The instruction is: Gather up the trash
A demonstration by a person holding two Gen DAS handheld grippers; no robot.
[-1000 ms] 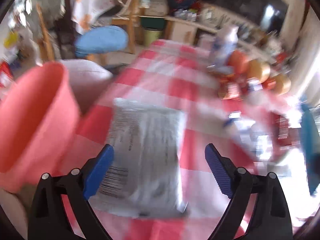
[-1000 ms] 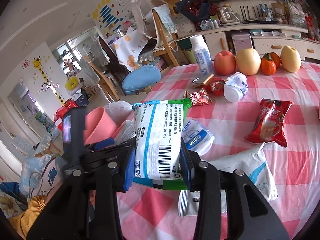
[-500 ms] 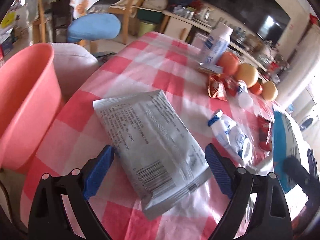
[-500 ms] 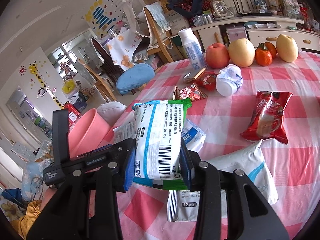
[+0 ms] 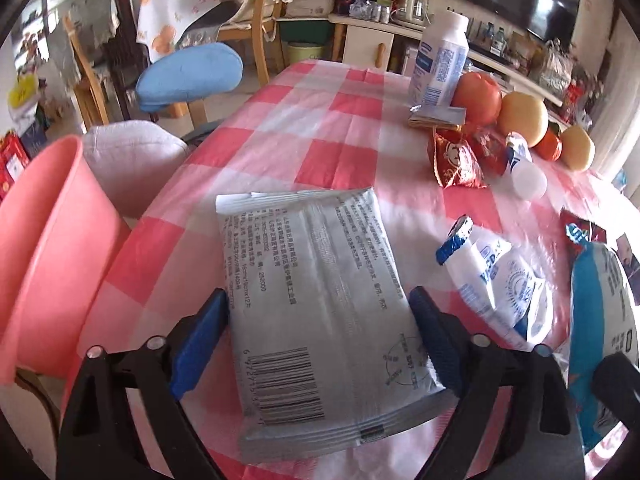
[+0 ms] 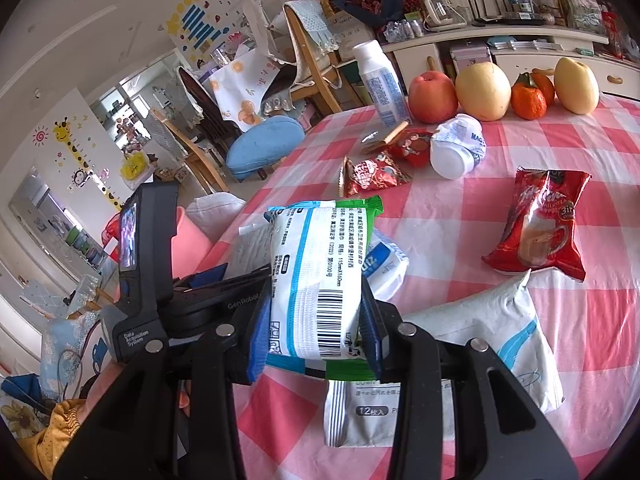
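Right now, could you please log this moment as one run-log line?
left hand-held gripper: closing around grey packet on table | right hand-held gripper: holding white-green packet | pink bin: beside table

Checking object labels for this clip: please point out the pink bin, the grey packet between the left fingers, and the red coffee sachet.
pink bin (image 5: 44, 264), left wrist view, outer wall
grey packet (image 5: 320, 304), left wrist view, printed back
red coffee sachet (image 6: 540, 224), right wrist view, front face
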